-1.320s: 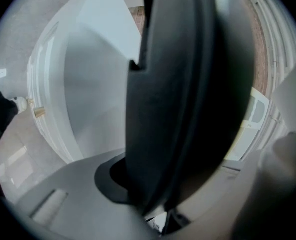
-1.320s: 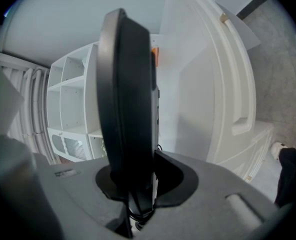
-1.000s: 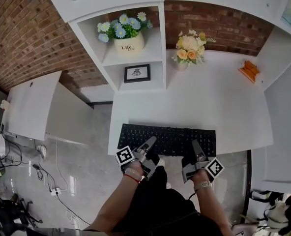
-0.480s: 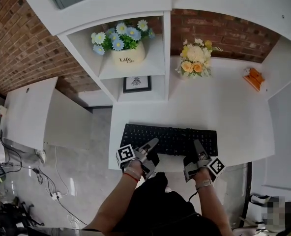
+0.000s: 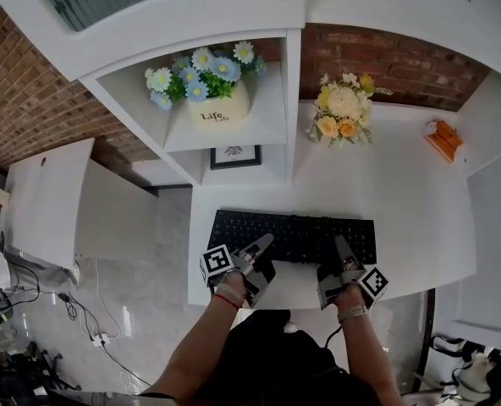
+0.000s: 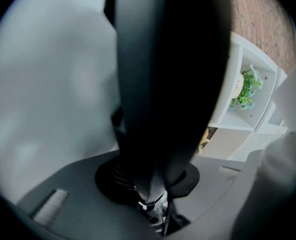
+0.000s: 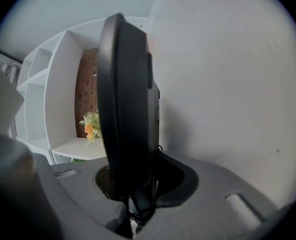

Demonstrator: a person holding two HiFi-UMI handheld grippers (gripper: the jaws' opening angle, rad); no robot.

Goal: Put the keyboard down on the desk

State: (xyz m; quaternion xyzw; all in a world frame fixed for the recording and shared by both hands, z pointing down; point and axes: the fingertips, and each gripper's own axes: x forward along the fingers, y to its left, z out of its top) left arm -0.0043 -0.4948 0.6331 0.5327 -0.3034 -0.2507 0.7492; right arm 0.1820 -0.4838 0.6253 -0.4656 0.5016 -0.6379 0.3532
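At the front edge of the desk (image 5: 407,201), the left gripper (image 5: 261,244) and right gripper (image 5: 340,245) are each pinching the keyboard (image 5: 293,236) by its near rim; letting go with 1 first risks it tipping off.

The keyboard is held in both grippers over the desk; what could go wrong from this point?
1. The left gripper and the right gripper clamp only the near long edge of the keyboard. If one lets go first, that end may twist or drop onto the desk.
2. If it is slid too far back, it could perhaps knock the vase of yellow flowers that stands behind it.
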